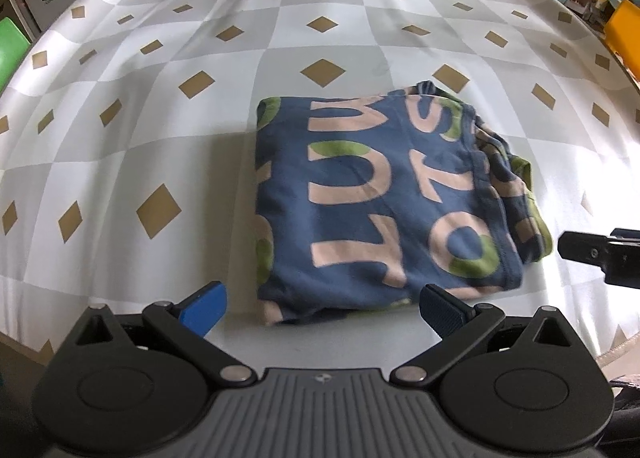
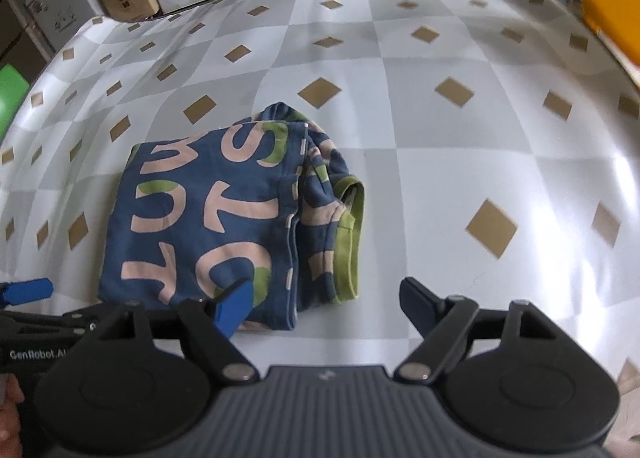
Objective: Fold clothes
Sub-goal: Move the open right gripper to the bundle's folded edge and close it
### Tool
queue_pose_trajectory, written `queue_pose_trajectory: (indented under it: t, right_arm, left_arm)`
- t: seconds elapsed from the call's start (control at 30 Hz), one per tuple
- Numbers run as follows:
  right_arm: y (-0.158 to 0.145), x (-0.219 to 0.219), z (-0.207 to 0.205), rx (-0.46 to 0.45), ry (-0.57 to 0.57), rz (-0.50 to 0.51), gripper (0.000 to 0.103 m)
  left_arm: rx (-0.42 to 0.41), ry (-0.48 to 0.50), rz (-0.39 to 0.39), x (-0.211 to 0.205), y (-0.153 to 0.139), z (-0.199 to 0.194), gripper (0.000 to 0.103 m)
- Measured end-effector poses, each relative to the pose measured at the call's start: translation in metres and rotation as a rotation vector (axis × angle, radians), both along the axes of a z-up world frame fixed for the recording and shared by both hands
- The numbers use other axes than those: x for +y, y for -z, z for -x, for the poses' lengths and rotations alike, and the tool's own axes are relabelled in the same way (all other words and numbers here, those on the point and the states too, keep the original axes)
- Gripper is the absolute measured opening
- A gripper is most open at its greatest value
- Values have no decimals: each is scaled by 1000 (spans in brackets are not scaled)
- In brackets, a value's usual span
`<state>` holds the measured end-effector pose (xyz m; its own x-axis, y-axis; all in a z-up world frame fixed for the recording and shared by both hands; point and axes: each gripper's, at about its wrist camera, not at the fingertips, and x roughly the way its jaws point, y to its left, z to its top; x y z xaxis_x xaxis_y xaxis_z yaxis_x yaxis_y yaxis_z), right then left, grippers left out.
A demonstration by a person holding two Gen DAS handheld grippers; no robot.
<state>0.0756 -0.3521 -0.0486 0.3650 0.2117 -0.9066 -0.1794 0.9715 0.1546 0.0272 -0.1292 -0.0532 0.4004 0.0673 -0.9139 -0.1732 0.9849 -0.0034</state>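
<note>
Blue cotton printed with pink letters and green patches, the folded garment (image 1: 380,198) lay as a compact rectangle on the checked tablecloth (image 1: 160,106), with its green-trimmed edges bunched along the right side. The left gripper (image 1: 324,308) hovered at the near edge of the garment, its jaws spread wide and gripping nothing (one blue pad to the left of the cloth, the other over its near right corner). The right gripper (image 2: 328,306) also stood wide open and empty, its left fingertip (image 2: 236,308) over the garment's near edge, its right one above bare tablecloth.
</note>
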Motion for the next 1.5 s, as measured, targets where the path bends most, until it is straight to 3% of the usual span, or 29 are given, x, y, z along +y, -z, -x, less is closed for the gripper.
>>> queue_pose_trajectory:
  t: [0.13,0.3,0.6,0.83,1.5]
  right_arm:
    - [10,1,-8,50,28,-40,80]
    - [16,6,-19,18,43,-16,82]
    - [45,8,-51,66,130,-50,82]
    - [51,18,-62,60,105,-45,82]
    - [73,21,-74,88,135,-20,84]
  left_arm:
    - [-5,0,15,16,4,-14,103]
    - [22,-12,44,31,14,-32,103]
    - [49,-78,111,66,31,-57,103]
    - [66,-123,175,88,46,-66,103]
    - [99,-103,262,75,76,-86,103]
